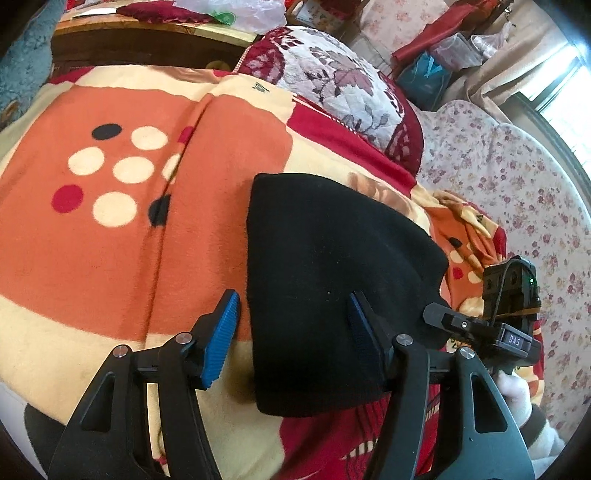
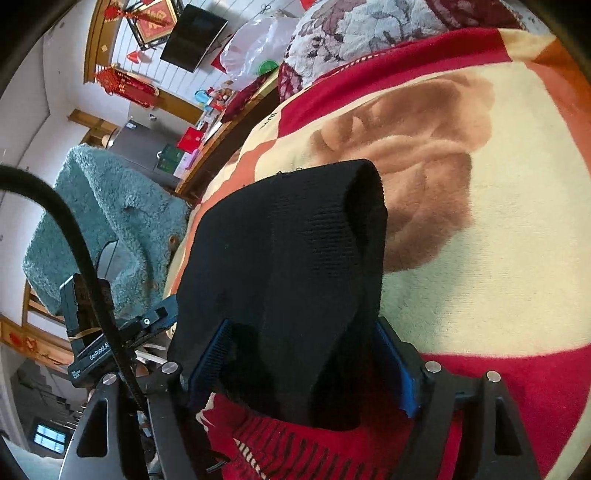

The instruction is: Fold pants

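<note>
The black pants lie folded into a compact bundle on the patterned blanket. My left gripper is open, its blue pads straddling the bundle's left edge. My right gripper is also open, and the black pants rise between its two blue pads, with a fold of fabric standing up in front. The right gripper's body shows at the bundle's right side in the left wrist view. The left gripper's body shows at the left in the right wrist view.
A floral quilt is heaped at the back of the bed. A flowered sheet lies to the right. A teal fluffy throw hangs over a chair at the bed's edge. Plastic bags sit on the headboard shelf.
</note>
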`<state>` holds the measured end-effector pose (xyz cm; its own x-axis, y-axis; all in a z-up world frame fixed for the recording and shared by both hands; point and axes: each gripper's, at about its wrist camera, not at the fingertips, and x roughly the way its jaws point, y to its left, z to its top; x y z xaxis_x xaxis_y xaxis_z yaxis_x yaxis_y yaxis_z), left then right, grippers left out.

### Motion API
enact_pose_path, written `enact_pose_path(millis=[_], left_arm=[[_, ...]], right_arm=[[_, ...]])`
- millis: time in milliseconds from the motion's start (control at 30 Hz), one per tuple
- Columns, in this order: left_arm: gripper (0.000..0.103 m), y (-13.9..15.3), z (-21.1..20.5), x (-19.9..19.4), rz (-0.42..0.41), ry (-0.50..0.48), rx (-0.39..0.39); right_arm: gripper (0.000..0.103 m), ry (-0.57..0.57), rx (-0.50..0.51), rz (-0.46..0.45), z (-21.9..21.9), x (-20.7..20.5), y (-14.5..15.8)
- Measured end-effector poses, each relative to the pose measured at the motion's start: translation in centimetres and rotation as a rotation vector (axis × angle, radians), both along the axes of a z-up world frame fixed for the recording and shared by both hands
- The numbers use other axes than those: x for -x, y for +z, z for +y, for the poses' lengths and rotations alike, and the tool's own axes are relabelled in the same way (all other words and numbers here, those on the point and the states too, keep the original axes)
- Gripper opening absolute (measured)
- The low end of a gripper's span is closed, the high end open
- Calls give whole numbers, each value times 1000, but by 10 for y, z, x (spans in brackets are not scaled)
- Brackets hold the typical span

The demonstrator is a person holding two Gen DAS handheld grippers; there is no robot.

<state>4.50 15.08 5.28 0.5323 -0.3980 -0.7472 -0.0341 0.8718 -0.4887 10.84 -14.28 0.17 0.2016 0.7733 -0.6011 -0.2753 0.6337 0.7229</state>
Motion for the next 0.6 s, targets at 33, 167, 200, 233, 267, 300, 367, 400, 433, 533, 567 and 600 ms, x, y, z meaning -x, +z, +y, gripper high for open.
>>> enact_pose_path(millis=[33, 167, 200, 233, 267, 300, 367, 400, 433, 533, 567, 600], left_arm=[[60, -1, 0, -1, 0, 1, 9], [67, -6, 0, -3, 2, 20, 52], [68, -7, -1, -4, -1, 21, 52], [68, -7, -3, -5, -6, 20, 43], [69, -7, -6, -5, -10, 17, 31], [69, -7, -9, -6, -13, 13, 17], [69, -7, -10, -6, -19, 8, 5], [69, -8, -10, -7, -18, 8, 6], [68, -7, -11, -7, -18, 6, 2], [56, -6, -15, -6, -24, -10, -19], [48, -4, -17, -5, -33, -14, -34], [46, -1, -20, -4, -43, -19, -53]], right_arm=[[79, -1, -7, 1, 0, 0, 0], [85, 7, -15, 3, 4, 0, 0], [89, 7, -20, 5, 5, -1, -1], [93, 6, -27, 7, 6, -1, -1], [95, 6, -34, 9, 8, -1, -1], [98, 7, -38, 9, 9, -2, -1], [99, 14, -31, 5, 11, -1, -1], [99, 24, -22, -4, 13, -1, 0], [93, 31, -5, -18, 14, 0, 1], [71, 30, 99, -93, 18, 7, 6], [65, 27, 94, -109, 17, 10, 8], [59, 21, 93, -115, 15, 11, 9]])
